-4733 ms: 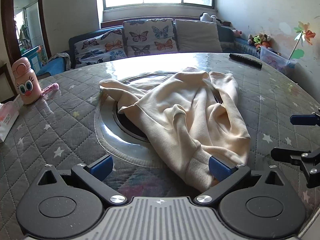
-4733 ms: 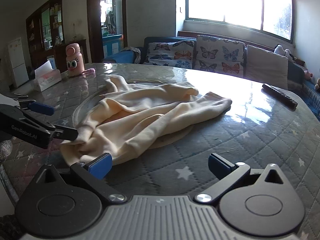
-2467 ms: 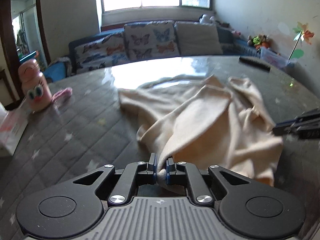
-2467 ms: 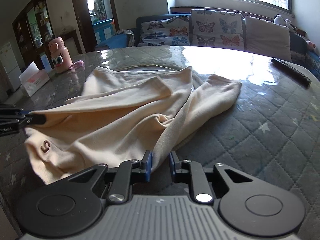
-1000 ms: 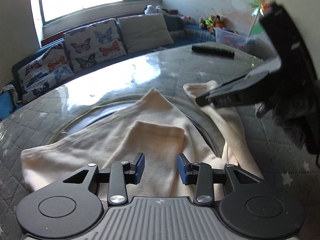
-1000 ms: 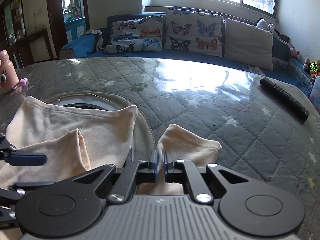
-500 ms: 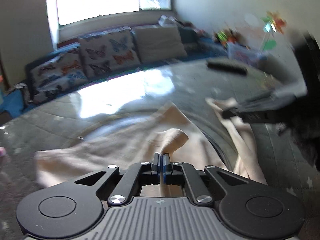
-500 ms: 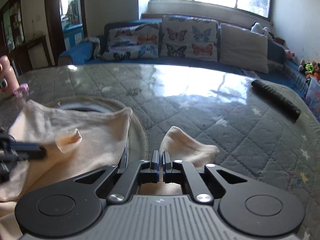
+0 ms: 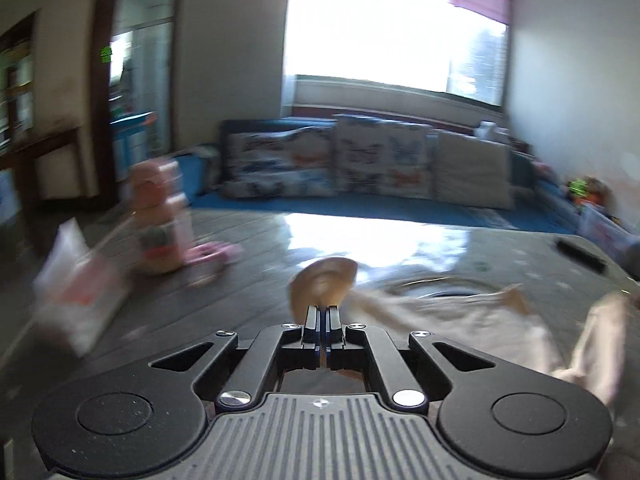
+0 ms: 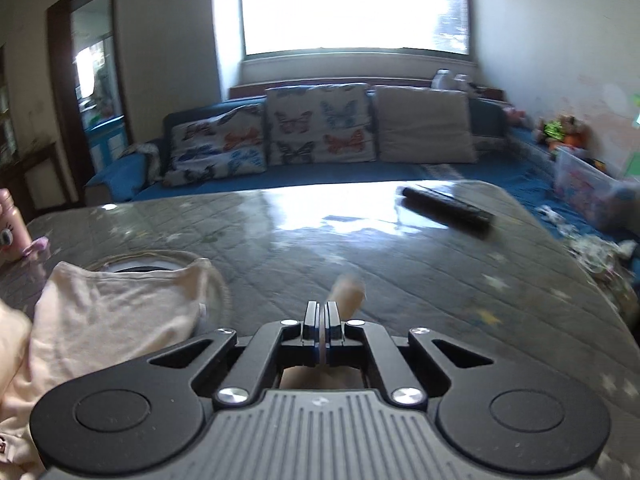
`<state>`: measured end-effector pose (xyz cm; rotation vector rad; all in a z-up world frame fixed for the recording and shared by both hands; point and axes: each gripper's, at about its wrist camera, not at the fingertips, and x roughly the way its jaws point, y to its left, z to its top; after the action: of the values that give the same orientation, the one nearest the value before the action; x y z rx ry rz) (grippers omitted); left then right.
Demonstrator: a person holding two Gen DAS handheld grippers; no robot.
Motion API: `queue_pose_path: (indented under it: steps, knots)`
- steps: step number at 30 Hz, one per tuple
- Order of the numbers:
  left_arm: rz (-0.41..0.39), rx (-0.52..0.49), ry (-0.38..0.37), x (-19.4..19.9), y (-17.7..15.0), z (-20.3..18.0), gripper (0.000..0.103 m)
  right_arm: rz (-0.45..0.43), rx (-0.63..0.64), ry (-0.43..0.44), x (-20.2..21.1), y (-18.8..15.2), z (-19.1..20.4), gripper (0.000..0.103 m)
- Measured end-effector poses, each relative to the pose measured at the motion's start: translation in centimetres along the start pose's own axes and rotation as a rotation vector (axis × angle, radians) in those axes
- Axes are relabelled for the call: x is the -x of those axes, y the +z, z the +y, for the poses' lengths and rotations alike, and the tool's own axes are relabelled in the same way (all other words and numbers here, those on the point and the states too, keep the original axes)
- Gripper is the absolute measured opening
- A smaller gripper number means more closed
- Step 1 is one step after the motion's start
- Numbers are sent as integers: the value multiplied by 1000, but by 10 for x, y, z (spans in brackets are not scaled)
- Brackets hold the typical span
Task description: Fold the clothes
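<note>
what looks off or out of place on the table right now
Nothing is spilled or broken. The cream garment lies rumpled, not flat, part of it over a round inset in the table. Each hand-held gripper, left and right, is shut on a bit of its fabric. A black remote lies at the far edge.

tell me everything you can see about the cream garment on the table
The garment is a soft, pale cream knit, like a sweatshirt, spread and rumpled on the quilted grey table. It partly covers a round inset in the tabletop. The left gripper is shut on one bunched cuff, which sticks up past the jaws; the right gripper is shut on another end, a small nub showing beyond its tips. A small dark mark shows at the lower left edge of the right view. Motion blur hides finer detail.
</note>
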<state>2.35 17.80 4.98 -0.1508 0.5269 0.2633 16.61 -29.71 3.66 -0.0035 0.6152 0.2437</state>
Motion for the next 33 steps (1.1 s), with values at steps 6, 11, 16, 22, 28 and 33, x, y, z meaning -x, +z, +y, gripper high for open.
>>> queue_pose_path:
  steps: [6,11,16,22,28,33]
  knots:
    - [93,81,149,1,-37,58,2,59,-67,-59,14,-27,-33,6]
    - [119,116,175,4,-54,70,2,91,-121,-58,-1,-36,-41,17]
    - [139,140,197,5,-65,78,2,99,-135,-63,-30,-34,-39,35]
    - [149,148,217,3,-66,81,2,111,-124,-85,-60,-36,-30,26]
    - [144,156,230,8,-67,86,2,75,-90,-118,-46,-36,-27,5]
    - [135,164,233,15,-70,91,2,32,-63,-180,-6,-36,-36,5]
